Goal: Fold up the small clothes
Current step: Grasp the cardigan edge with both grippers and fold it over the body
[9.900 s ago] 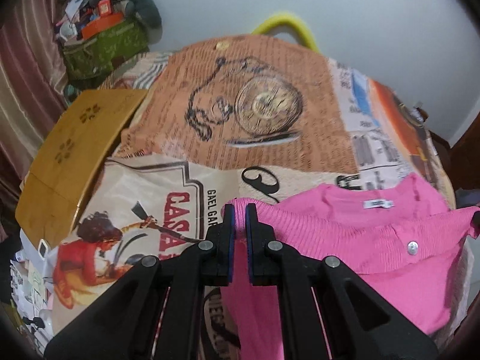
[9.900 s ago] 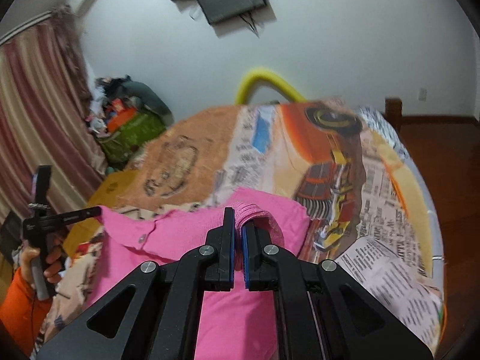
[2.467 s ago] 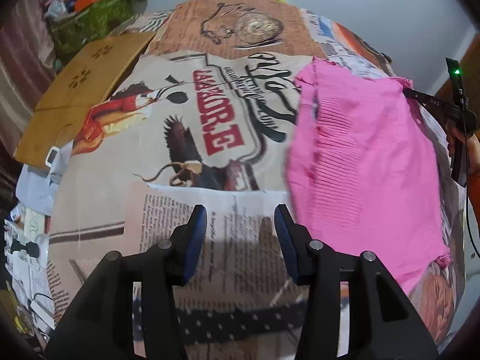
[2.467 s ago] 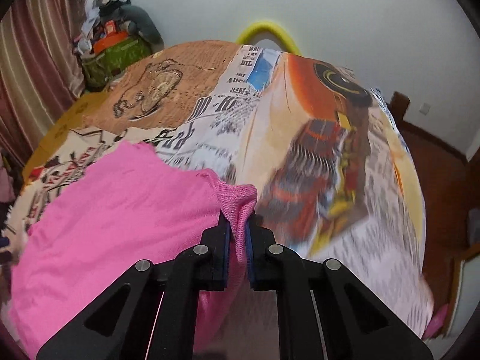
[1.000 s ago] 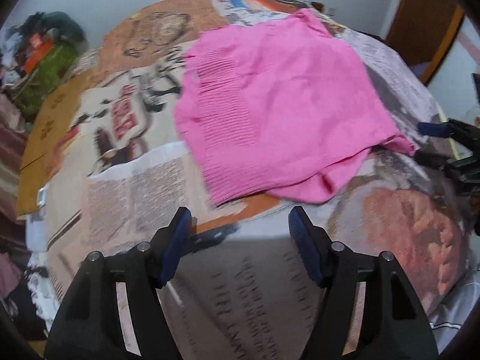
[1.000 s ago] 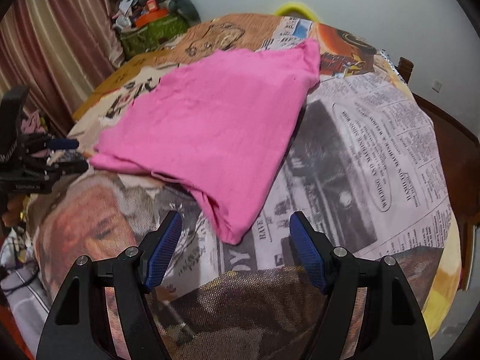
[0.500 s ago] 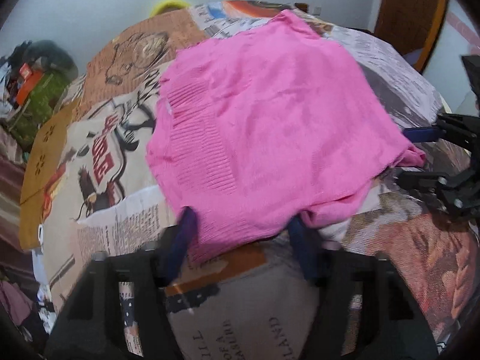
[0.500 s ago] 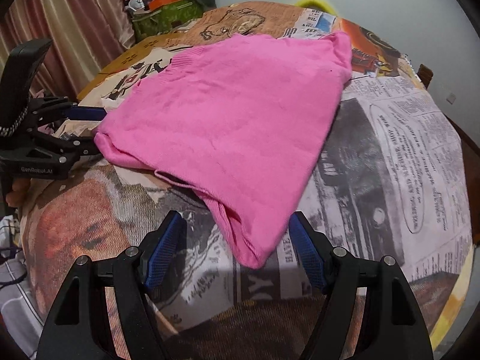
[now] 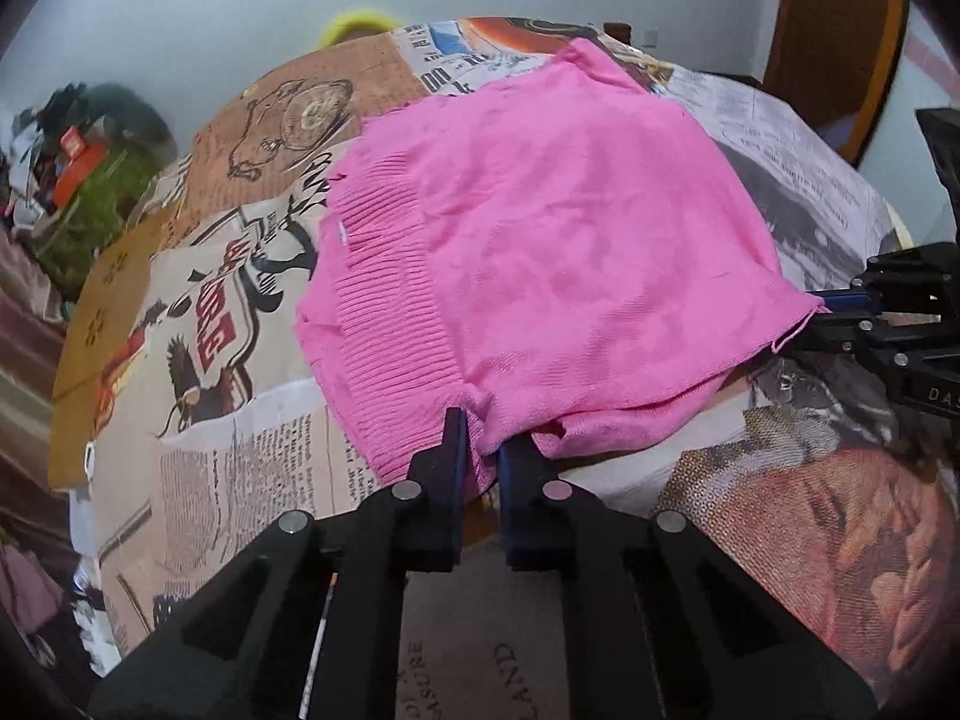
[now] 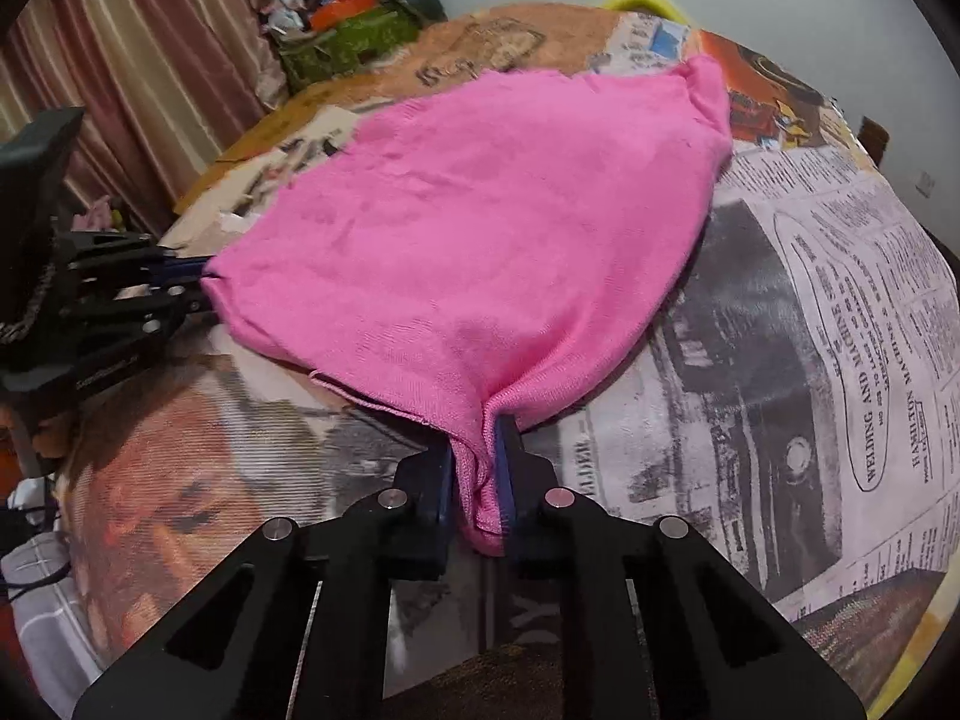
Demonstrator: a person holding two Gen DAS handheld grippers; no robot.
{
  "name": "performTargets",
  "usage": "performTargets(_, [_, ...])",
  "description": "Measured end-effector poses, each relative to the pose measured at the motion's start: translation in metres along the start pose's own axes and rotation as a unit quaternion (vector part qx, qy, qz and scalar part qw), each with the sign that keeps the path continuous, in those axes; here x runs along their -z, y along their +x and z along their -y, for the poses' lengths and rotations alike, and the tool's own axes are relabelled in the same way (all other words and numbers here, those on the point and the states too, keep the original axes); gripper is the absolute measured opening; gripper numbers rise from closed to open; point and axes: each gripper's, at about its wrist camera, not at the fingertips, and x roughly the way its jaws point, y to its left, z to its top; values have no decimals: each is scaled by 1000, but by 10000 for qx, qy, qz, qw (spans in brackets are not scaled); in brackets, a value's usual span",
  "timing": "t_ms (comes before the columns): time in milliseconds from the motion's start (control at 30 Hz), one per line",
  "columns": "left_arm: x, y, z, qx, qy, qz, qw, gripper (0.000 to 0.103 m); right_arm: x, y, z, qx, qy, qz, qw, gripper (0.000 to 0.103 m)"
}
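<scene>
A pink knitted garment (image 9: 540, 228) lies spread on the printed bed cover (image 9: 228, 312). Its ribbed band is on the left in the left wrist view. My left gripper (image 9: 480, 429) is shut on the near ribbed corner. From the right wrist view, the same garment (image 10: 480, 210) runs away from me, and my right gripper (image 10: 474, 441) has its jaws closing on the other near corner, with pink cloth bunched between the pads. Each gripper shows in the other's view: the right gripper (image 9: 837, 303) at the garment's right corner, the left gripper (image 10: 192, 279) at its left corner.
The cover (image 10: 840, 312) carries newspaper and poster prints. A pile of bags and clutter (image 9: 78, 180) sits by the wall at the far left, near striped curtains (image 10: 138, 60). A yellow hoop (image 9: 360, 24) stands behind the bed. A wooden door (image 9: 834, 30) is at the far right.
Both grippers stood open short of the garment's near edge a second ago. They have since moved up to its two near corners and shut on the cloth.
</scene>
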Motion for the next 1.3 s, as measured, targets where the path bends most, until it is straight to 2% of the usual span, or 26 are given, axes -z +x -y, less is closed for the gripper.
performTargets(233, [2,-42,-14,41,-176,350,9992,5,-5,-32,-9,-45,-42,442,9990,11])
performTargets(333, [2,-57,-18,149,-215,381,9989,5,-5,-41,-14,-207,-67,481,9986,11])
performTargets(400, [4,-62,-17,96,-121,404,9991,5,-3,-44,-19,-218,-145,473,9985,11])
performTargets(500, [8,-62,-10,72,140,338,9993,6,1,-46,-23,-192,-188,450,9986,11])
performTargets(600, [14,-53,-7,125,218,86,9996,8,3,-44,-20,-87,-180,395,9990,11])
performTargets(700, [20,-45,-7,343,162,-159,9992,22,6,-40,-15,-66,-94,289,9995,11])
performTargets(767, [24,-43,-8,398,108,-249,9988,49,9,-36,-14,-63,-66,222,9997,11])
performTargets(800, [26,-43,-9,402,84,-265,9988,53,10,-34,-13,-70,-46,178,9998,11])
performTargets(967, [38,-48,-7,446,167,-257,9985,64,14,-31,-12,-93,16,130,9999,11])
performTargets(1100, [38,-49,0,662,266,-269,9971,66,15,-30,-12,-118,49,135,9998,11])
performTargets(1300, [26,-35,15,565,443,-160,9973,68,17,-30,-10,-154,109,151,9997,11])
